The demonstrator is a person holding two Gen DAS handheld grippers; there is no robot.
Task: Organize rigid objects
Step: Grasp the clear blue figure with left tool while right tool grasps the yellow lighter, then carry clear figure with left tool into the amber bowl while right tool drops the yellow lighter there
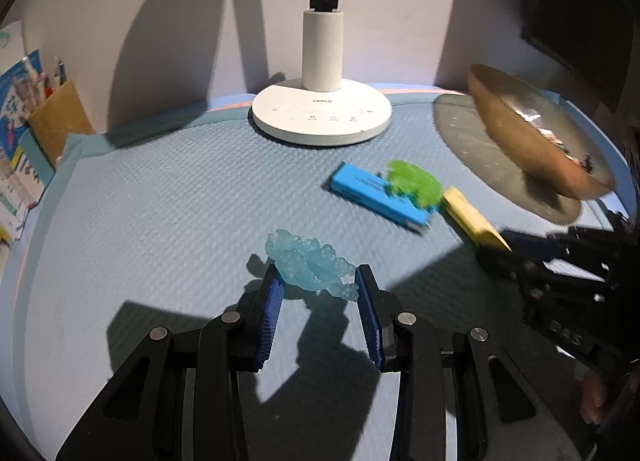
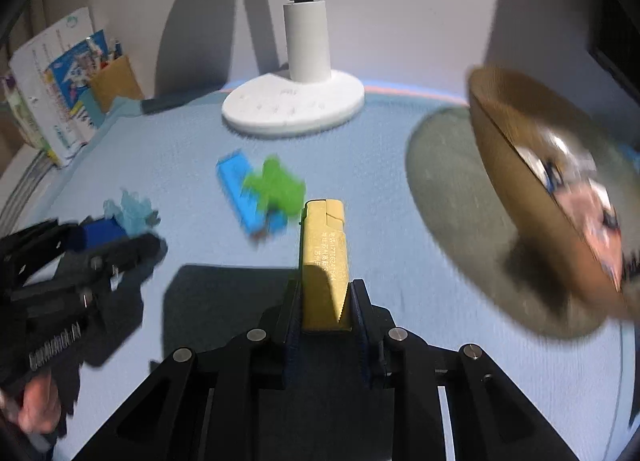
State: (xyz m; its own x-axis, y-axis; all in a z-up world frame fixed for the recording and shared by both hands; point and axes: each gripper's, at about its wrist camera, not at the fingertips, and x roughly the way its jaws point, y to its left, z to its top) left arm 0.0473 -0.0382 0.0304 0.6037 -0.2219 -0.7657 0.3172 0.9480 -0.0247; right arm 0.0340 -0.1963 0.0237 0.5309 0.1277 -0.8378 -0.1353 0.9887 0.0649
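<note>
A translucent, knobbly pale-blue figurine point(image 1: 310, 267) lies on the dimpled blue desk point(image 1: 160, 221) between the spread pads of the left claw point(image 1: 319, 288), touching or nearly so. The right claw point(image 2: 325, 303) pinches a flat yellow box point(image 2: 325, 257) that points at a blue box point(image 2: 246, 197) bearing a green figurine point(image 2: 276, 187). A tilted brown bowl point(image 2: 532, 197) is blurred at right; a white lamp base point(image 1: 322, 113) stands behind.

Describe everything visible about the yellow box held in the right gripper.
The yellow box is a narrow, elongated carton, apparently cardboard, with small pale printed text along its upper face and a tuck flap at the far end. The right gripper has its jaws shut on the near end, where a serrated edge shows. It points forward toward the blue box and green toy. Whether its tip touches them cannot be told.
</note>
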